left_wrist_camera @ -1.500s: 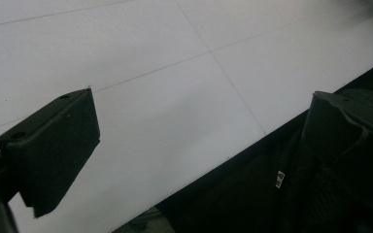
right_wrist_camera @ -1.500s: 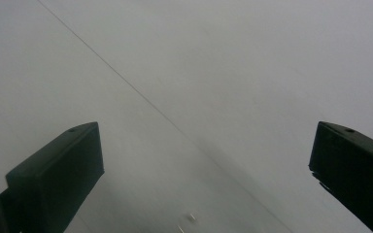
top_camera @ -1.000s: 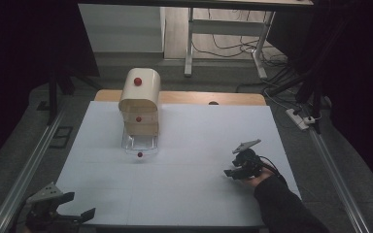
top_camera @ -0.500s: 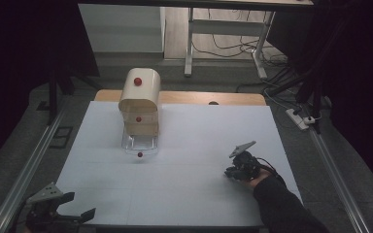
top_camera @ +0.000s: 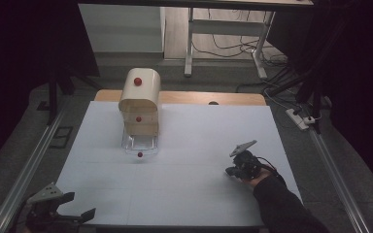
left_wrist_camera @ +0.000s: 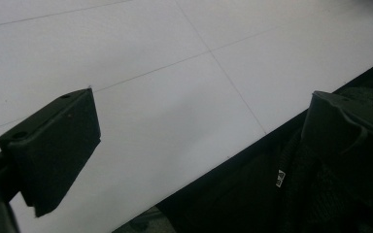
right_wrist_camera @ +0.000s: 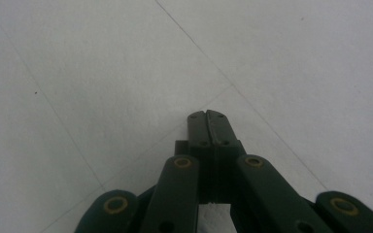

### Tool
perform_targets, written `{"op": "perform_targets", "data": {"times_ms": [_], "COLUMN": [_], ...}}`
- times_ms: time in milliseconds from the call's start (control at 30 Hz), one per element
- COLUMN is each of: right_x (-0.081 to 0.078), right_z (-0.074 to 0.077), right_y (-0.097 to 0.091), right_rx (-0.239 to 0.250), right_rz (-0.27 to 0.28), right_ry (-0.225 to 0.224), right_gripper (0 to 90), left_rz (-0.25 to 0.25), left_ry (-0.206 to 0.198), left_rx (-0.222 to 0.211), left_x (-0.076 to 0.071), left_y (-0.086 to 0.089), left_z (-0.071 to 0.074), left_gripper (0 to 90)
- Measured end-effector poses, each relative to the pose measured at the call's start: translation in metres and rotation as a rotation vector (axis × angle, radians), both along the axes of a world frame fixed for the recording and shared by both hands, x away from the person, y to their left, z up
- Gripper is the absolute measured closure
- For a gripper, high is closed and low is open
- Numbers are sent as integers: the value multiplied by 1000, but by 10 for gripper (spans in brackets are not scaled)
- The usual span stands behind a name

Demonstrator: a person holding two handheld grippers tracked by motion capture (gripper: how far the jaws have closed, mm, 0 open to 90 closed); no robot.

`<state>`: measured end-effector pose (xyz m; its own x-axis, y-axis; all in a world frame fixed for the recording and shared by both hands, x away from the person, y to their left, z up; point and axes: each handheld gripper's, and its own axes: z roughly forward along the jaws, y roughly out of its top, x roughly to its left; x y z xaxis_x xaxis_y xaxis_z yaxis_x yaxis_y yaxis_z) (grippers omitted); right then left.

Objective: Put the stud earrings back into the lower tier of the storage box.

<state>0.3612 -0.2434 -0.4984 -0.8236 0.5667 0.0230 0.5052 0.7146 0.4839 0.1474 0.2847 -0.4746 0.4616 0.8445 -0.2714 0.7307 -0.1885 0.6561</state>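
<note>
- While our right gripper (top_camera: pixel 233 171) rests low on the white table sheet (top_camera: pixel 199 141) near its right edge, its jaws have just been closing and now meet pad to pad with nothing between them, as the right gripper view (right_wrist_camera: pixel 207 118) makes plain.
- We keep the left gripper (top_camera: pixel 88 213) parked at the sheet's near left corner, jaws spread wide and empty; in the left gripper view (left_wrist_camera: pixel 201 131) one jaw hangs over bare sheet and the other past the table's edge, over dark cloth.
- We judge both tools to be held well clear of the work, leaving an open run of sheet toward the small drawer cabinet (top_camera: pixel 140 102).
- That cabinet stands upright at the far left-centre of the sheet, well apart from both grippers, its front facing us so the knobs can be reached from our side.
- We see a cream, round-topped body with a red knob (top_camera: pixel 137 81) high on its front and a second red knob (top_camera: pixel 138 118) lower down.
- At its foot a clear plastic drawer (top_camera: pixel 139 144) stands pulled out toward us, its own red knob (top_camera: pixel 140 154) at the near end; we cannot tell whether anything lies inside.
</note>
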Motion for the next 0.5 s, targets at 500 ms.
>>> {"op": "perform_targets", "data": {"times_ms": [500], "right_x": [1], "right_z": [-4], "right_y": [7], "right_rx": [1], "right_rz": [-11], "right_ry": [3], "right_gripper": [821], "left_rz": [0], "left_ry": [2], "left_rx": [2], "left_x": [0], "left_y": [0], "left_z": [0], "left_gripper": [8]}}
